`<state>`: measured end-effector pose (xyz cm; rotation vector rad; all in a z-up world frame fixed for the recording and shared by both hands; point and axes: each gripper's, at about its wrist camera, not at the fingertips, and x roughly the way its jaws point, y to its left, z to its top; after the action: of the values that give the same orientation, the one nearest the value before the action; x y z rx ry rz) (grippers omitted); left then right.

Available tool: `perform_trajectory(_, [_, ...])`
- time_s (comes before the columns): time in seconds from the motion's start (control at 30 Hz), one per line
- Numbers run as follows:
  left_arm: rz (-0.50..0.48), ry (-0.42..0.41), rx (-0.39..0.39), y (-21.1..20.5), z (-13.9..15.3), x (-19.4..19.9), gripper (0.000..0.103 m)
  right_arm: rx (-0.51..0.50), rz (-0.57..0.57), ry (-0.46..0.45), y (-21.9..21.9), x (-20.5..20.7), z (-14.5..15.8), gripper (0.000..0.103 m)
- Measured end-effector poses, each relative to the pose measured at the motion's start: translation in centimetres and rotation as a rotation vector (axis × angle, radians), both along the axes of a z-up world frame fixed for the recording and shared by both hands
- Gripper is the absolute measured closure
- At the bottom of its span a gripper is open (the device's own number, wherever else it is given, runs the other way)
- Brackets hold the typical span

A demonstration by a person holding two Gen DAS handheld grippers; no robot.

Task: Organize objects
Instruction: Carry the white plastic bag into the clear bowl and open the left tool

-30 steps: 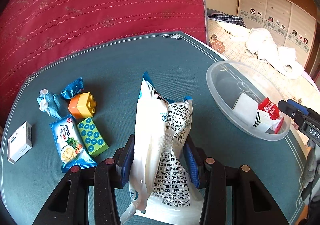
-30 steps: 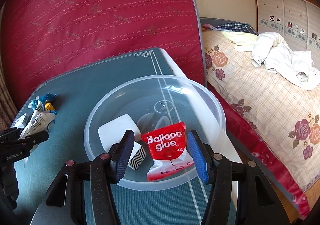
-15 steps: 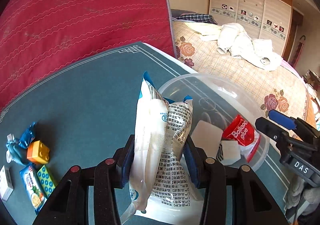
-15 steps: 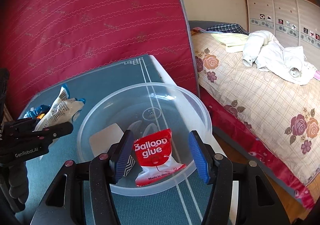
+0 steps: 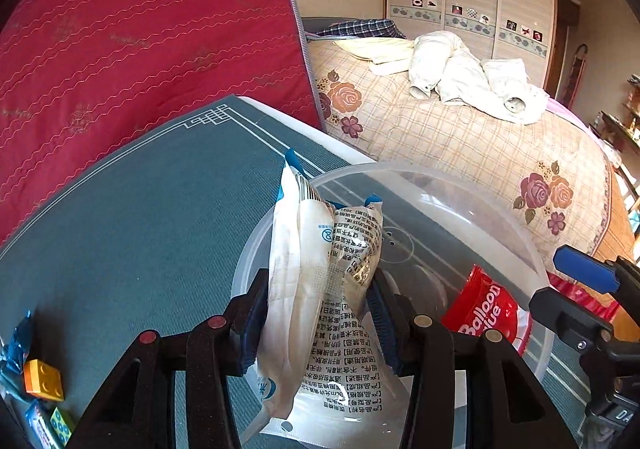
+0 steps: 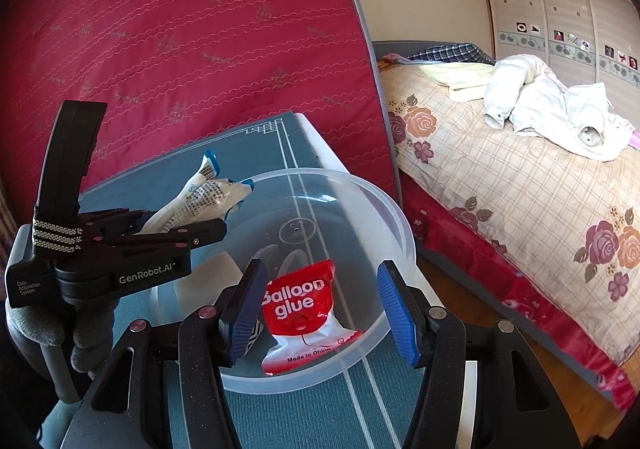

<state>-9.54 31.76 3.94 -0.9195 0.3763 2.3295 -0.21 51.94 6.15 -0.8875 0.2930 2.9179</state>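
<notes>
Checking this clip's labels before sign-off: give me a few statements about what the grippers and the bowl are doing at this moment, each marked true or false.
1. The left gripper has a white printed packet between its fingers. True; its jaws are opening.
2. The red Balloon glue packet lies in the clear plastic bowl. True.
3. The right gripper is clamped on the glue packet. False: its fingers stand apart at either side of it, without touching.
4. The bowl sits on the bed. False: it sits on the teal-topped table.
5. The orange toy block is in the bowl. False: it lies on the table.
</notes>
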Motion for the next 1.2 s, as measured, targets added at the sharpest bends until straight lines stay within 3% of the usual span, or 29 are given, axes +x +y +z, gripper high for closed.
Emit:
perform_trajectory(0.07, [0.008,0.005,-0.003,-0.2,-0.1,-0.1,0.042,-0.001,-0.003,-0.005,0.1,0.0,-0.2,0.044])
perform_trajectory(0.13, [0.019,0.007,0.004,-0.6,-0.2,0.0,0.028,-0.003,-0.006,-0.010,0.1,-0.1,-0.3,0.044])
perform_trajectory(0.3, [0.044,0.013,0.035,-2.0,0.1,0.7,0.016,0.007,-0.002,-0.011,-0.3,-0.1,-0.4,0.044])
perform_trajectory(0.83, [0.130,0.063,0.112,-5.7,1.6,2.9,0.011,0.010,0.011,-0.017,-0.9,0.0,-0.7,0.044])
perform_trajectory(1.2, [0.185,0.061,0.064,-5.7,-0.4,2.3,0.011,-0.003,0.012,-0.023,-1.0,0.0,-0.9,0.044])
